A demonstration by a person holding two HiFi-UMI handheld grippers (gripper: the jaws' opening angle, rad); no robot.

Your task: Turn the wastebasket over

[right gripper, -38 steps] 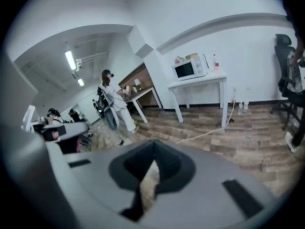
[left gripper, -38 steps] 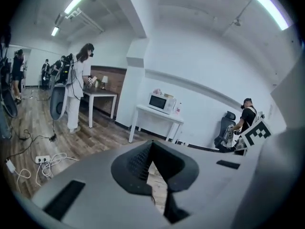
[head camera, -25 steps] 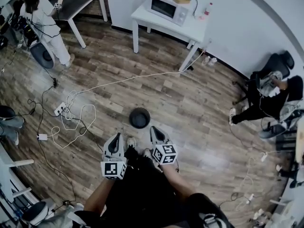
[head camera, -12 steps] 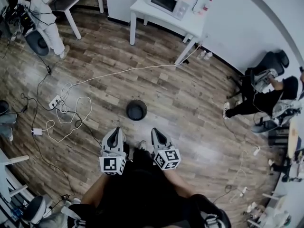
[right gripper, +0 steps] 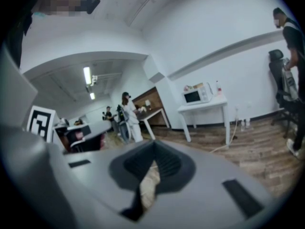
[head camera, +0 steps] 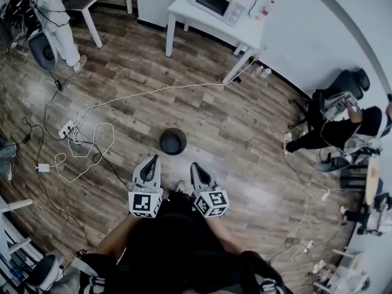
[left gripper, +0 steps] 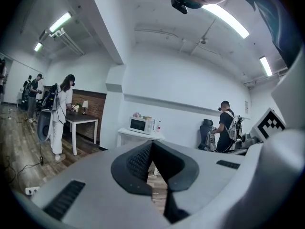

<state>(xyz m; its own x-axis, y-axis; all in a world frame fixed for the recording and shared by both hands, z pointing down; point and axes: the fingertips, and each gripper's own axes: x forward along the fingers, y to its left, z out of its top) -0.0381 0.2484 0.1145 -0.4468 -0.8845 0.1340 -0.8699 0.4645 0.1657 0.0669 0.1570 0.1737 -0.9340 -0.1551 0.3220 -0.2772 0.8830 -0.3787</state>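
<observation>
Wastebasket [head camera: 173, 141] on floor [head camera: 245, 127], which end up unclear: pre- or post-flip | L gripper [head camera: 152, 159], R gripper [head camera: 193, 166] fingers together, empty

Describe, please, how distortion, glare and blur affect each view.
Head view: fisheye bows the far wall, yet the wastebasket is sharp. Left gripper view: ceiling light strips glare; corners are dark. Right gripper view: softest, its near jaws blurred.
</observation>
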